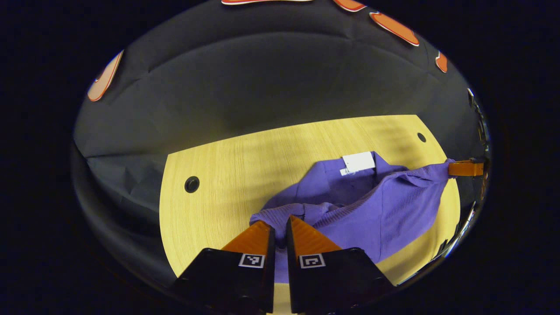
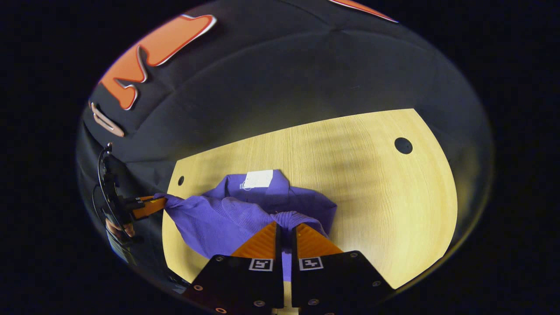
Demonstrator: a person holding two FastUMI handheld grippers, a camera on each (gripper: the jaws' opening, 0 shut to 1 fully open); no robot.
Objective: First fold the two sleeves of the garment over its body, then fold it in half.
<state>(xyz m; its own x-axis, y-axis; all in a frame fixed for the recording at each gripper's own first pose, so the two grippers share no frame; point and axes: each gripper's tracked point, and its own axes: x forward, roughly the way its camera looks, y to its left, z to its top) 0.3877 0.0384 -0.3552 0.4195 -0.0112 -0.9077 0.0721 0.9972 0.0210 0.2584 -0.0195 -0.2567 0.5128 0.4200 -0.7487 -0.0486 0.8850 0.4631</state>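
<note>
A purple ribbed garment [image 1: 385, 205] lies on the wooden table [image 1: 218, 188], its white tag [image 1: 358, 161] at the far collar. My left gripper [image 1: 279, 222] is shut on a bunched near edge of the fabric. At the far right of the left gripper view, my right gripper [image 1: 466, 168] pinches another corner, and the cloth is stretched up between the two. In the right gripper view, the right gripper [image 2: 286, 225] is shut on the garment [image 2: 227, 214], with the tag [image 2: 258, 179] beyond. The left gripper [image 2: 148, 206] grips the cloth at the left, a hand [image 2: 119, 227] behind it.
The table has round cable holes [image 1: 191, 184] [image 1: 421, 137] [image 2: 403, 145] [image 2: 180, 180]. Bare wood [image 2: 372, 197] lies to the right of the garment in the right gripper view. The black booth wall [image 1: 262, 87] rises behind the far edge.
</note>
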